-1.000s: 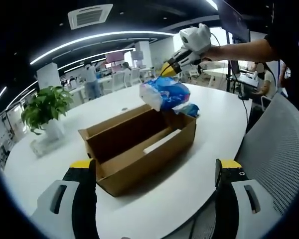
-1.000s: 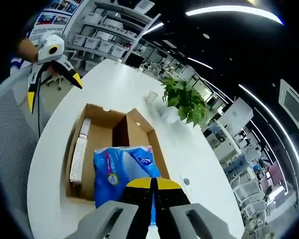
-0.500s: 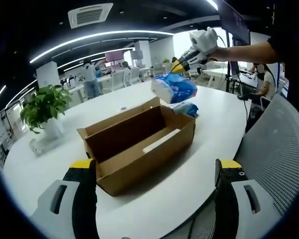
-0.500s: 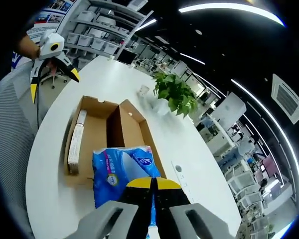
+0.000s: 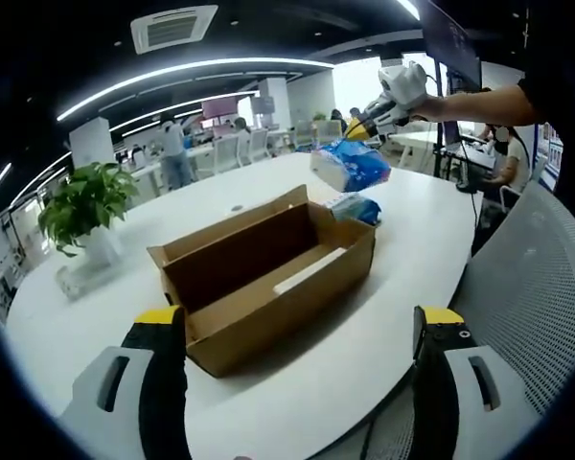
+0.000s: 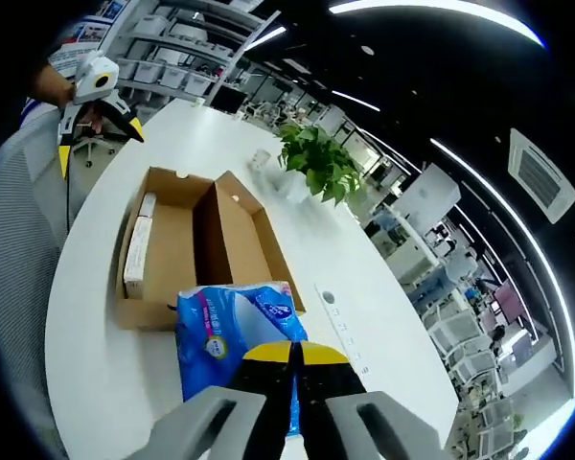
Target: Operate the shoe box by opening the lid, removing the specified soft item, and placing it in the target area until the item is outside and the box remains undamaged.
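The open cardboard shoe box [image 5: 259, 278] lies on the white round table [image 5: 393, 316], its lid flap folded back. A white flat piece [image 5: 311, 271] rests inside it. My right gripper [image 5: 364, 123] is shut on a blue soft tissue pack [image 5: 350, 165], held in the air beyond the box's far end. In the right gripper view the pack [image 6: 232, 326] hangs from my shut right gripper [image 6: 294, 351], beside the box [image 6: 196, 244]. My left gripper [image 5: 297, 321] stands wide open in front of the box, holding nothing; the right gripper view shows it [image 6: 101, 139] past the box.
A second blue pack [image 5: 356, 207] lies on the table by the box's far end. A potted plant [image 5: 81, 206] stands at the table's left side. A grey mesh chair [image 5: 546, 287] is at the right. People sit at desks behind.
My right gripper has carried the blue pack from above the box's far end out past it, to the right. The left gripper and the box have stayed put.
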A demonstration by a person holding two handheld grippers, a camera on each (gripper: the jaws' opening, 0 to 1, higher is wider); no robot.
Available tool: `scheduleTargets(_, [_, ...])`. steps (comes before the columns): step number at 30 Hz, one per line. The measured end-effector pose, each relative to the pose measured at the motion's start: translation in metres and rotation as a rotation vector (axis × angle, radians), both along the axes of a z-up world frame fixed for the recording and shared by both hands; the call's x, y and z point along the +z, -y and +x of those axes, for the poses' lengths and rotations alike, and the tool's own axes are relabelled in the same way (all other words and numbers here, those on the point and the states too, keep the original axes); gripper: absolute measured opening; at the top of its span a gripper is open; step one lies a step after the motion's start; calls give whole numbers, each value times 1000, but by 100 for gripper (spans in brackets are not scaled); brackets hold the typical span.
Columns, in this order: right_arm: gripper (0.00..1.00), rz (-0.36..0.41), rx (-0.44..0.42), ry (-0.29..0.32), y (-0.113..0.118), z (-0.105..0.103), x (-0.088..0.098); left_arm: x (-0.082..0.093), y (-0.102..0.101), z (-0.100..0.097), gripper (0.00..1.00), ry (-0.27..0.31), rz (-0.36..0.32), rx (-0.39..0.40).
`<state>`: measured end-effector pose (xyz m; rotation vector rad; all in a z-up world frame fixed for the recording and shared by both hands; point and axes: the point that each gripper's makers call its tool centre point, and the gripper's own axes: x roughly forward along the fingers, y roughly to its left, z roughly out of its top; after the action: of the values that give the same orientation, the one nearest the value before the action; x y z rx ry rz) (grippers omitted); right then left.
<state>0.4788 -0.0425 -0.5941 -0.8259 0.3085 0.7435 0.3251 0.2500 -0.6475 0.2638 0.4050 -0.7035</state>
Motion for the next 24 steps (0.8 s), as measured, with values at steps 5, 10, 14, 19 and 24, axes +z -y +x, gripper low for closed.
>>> scheduleTargets(5, [0, -8, -34, -3, 18, -2, -4, 0, 0, 0, 98, 2, -2, 1])
scheduleTargets(10, [0, -4, -75, -6, 36, -4, -4, -1, 1, 0, 98, -1, 2, -4])
scheduleTargets(14, [0, -3, -98, -7, 46, -7, -5, -1, 1, 0, 98, -2, 3, -6])
scheduleTargets(19, [0, -4, -131, -13, 60, -13, -9, -1, 1, 0, 98, -1, 3, -6])
scheduleTargets(24, [0, -13, -160, -19, 75, -16, -12, 0, 1, 0, 98, 1, 2, -4])
